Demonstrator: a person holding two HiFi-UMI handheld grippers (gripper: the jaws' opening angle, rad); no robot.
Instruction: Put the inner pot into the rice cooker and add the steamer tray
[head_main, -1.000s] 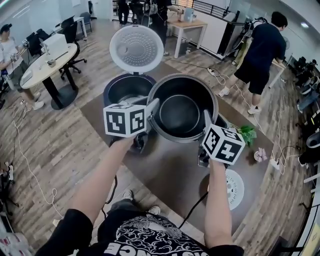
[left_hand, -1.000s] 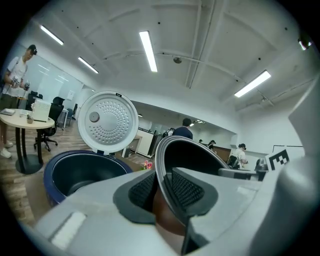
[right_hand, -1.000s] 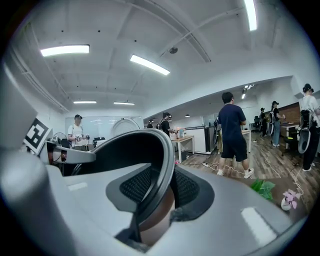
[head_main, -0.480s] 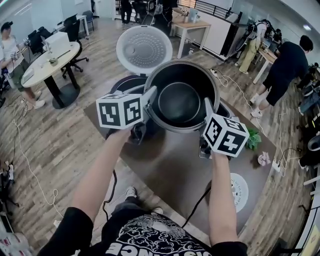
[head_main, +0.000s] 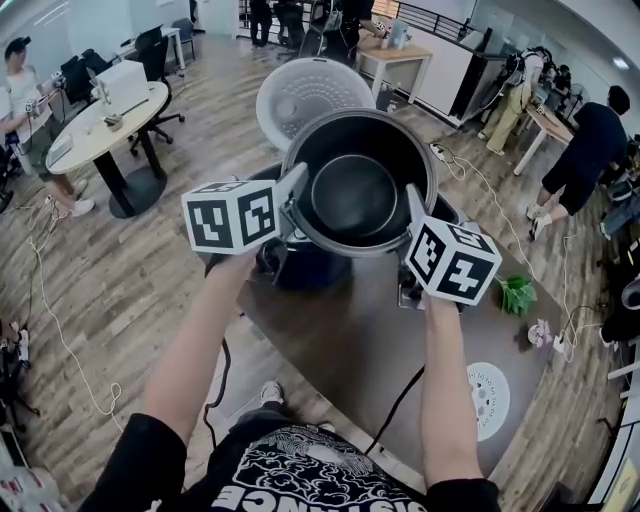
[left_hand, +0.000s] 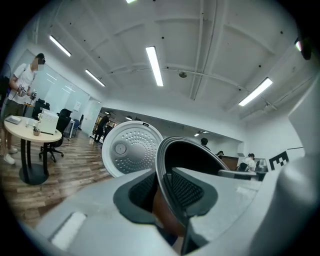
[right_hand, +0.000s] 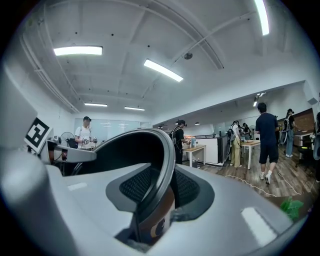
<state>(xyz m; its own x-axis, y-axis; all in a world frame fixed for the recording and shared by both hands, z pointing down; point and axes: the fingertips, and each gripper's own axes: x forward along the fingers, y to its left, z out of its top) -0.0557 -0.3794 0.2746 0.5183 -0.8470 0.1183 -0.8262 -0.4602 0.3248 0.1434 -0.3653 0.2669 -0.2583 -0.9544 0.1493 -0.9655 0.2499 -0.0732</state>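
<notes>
Open office, wood-plank floor, round white table (head_main: 100, 130) well left of the rice cooker (head_main: 300, 265).

Head view: the cooker is a dark, round body on a matte brown worktop (head_main: 340, 350). Its white dimpled lid (head_main: 300, 95) stands open behind it. Inner pot (head_main: 355, 190): dark metal, round, thin flared rim, held in the air over the cooker, offset slightly right. Left gripper (head_main: 295, 195) pinches the pot's left rim, right gripper (head_main: 412, 205) the right rim. Steamer tray (head_main: 490, 398), a flat white perforated disc, lies on the worktop well right of the cooker, nearer the person.

Left gripper view: ribbed black pads (left_hand: 187, 190) clamp the pot wall, one inside and one outside. The outer wall looks brownish.

Right gripper view: same clamp, textured pads (right_hand: 137, 186) either side of the rim.
</notes>
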